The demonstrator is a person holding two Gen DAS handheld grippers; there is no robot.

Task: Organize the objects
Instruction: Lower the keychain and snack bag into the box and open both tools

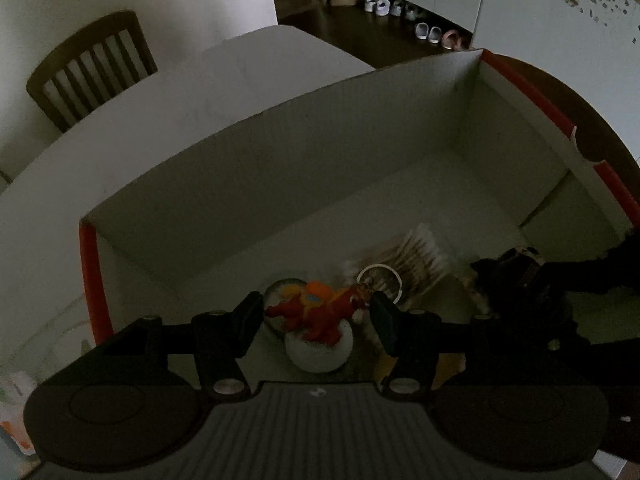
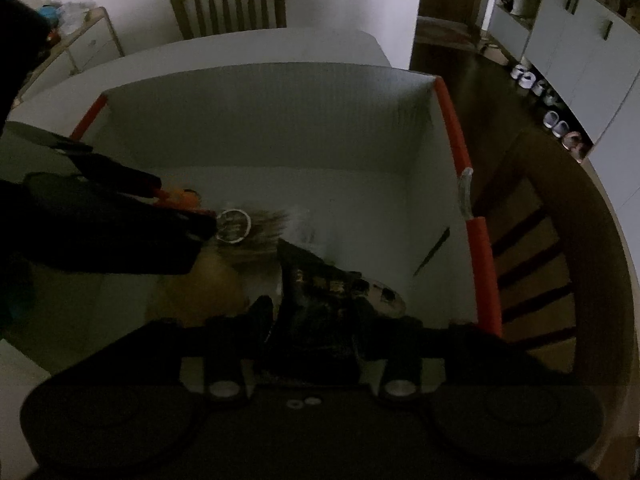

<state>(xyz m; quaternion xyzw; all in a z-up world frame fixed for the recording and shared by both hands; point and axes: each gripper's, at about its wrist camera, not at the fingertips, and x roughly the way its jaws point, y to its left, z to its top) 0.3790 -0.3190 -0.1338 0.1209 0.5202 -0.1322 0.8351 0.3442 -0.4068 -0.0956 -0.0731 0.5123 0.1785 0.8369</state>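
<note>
- Your left gripper (image 1: 316, 312) was down inside the white box (image 1: 280, 148), which stood on the white table (image 1: 200, 80).
- Its fingers (image 1: 250, 316) were closed in on a red and orange toy figure (image 1: 320, 312), one pad against each side of it.
- The figure hung above a pale round ball-shaped item (image 1: 320, 354) lying on the box floor; whether the two touched could not be told.
- Just beyond the figure lay a small white ring (image 1: 379, 282), resting over a bundle of cotton swabs (image 1: 420, 252).
- Your right gripper (image 2: 314, 320) was also inside the box, toward its right side with the red edge (image 2: 486, 264).
- A dark object with pale markings (image 2: 320, 280) sat between its fingers (image 2: 260, 316). The picture was too dark to tell whether they pressed on it or stood apart from it.
- In the right wrist view, your left gripper (image 2: 192, 216) reached in from the left, with the orange of the figure (image 2: 182, 196) showing at its tip, beside the ring (image 2: 233, 226).
- A wooden chair (image 1: 92, 64) stood at the far side of the table, and another chair (image 2: 540, 260) stood close to the box's right wall.
- Shoes (image 1: 404, 16) were lined up on the dark floor along the cabinets.
</note>
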